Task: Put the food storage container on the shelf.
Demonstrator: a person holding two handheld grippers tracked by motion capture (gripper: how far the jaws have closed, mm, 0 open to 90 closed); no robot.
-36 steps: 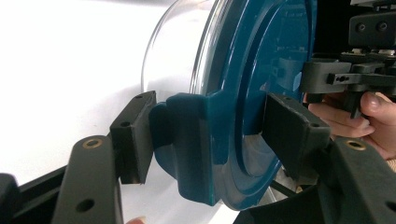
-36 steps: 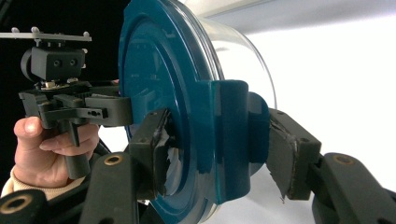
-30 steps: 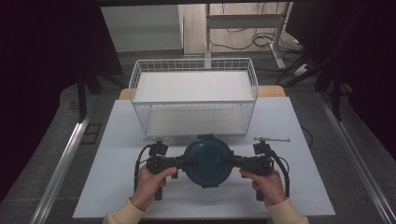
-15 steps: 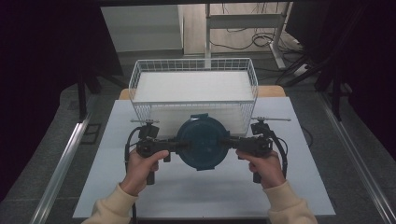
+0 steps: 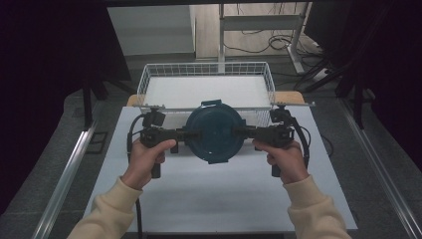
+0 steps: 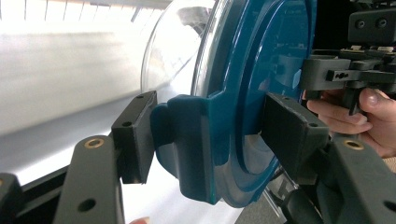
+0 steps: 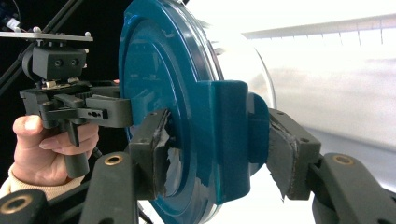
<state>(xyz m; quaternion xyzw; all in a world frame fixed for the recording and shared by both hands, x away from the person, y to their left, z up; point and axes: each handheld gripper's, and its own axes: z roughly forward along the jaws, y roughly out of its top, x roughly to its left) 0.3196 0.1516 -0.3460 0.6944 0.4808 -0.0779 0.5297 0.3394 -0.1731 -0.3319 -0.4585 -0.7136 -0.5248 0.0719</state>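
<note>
— Where is the round teal lid [image 5: 214, 132]?

— Lifted over the white table [image 5: 209, 194], between both grippers, just in front of the wire basket [image 5: 206, 69] at 12 o'clock.

— And the left gripper [image 5: 185, 135]?

— Its jaws are clamped on the lid's side tab at 9 o'clock (seen close in the left gripper view, [image 6: 205, 140]).

— The right gripper [image 5: 244, 132]?

— Clamped on the opposite tab at 3 o'clock [image 7: 219, 144]. A clear dome [image 7: 243, 56] sits behind the teal rim.

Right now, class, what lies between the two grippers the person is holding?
A round blue-lidded container sits between the left gripper and the right gripper in the high view, in front of the wire basket. Each gripper view shows its jaws clamped on a lid tab.
</note>
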